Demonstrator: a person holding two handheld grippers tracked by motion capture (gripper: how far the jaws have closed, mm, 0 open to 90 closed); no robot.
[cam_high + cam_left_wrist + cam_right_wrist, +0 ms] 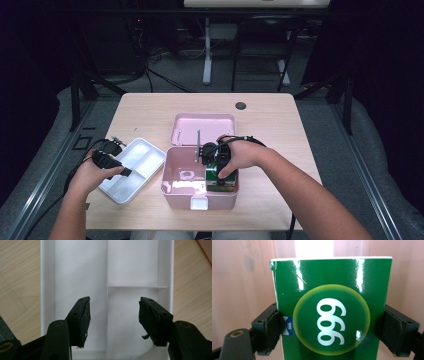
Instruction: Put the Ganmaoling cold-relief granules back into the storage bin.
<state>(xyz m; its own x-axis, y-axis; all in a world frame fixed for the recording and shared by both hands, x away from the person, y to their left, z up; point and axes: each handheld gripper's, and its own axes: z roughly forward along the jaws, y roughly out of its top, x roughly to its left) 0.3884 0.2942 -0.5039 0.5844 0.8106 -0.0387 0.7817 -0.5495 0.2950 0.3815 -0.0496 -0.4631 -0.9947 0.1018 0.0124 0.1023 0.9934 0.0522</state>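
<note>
A green carton [332,317] printed with white digits in a yellow circle stands inside the pink box [172,190], at its right side [220,179]. My right gripper [331,320] is shut on the carton, one pad against each side; in the high view this gripper [218,170] reaches down into the box. My left gripper [114,303] is open with nothing between its pads and hovers over a white divided tray [80,272]. That tray [142,155] lies left of the pink box, with the left gripper [127,172] above its near part.
The pink box's lid [202,129] lies open flat behind it, and a white latch [198,202] sticks out at its front. A round cable hole [241,105] sits near the table's far edge. Cables trail from both grippers.
</note>
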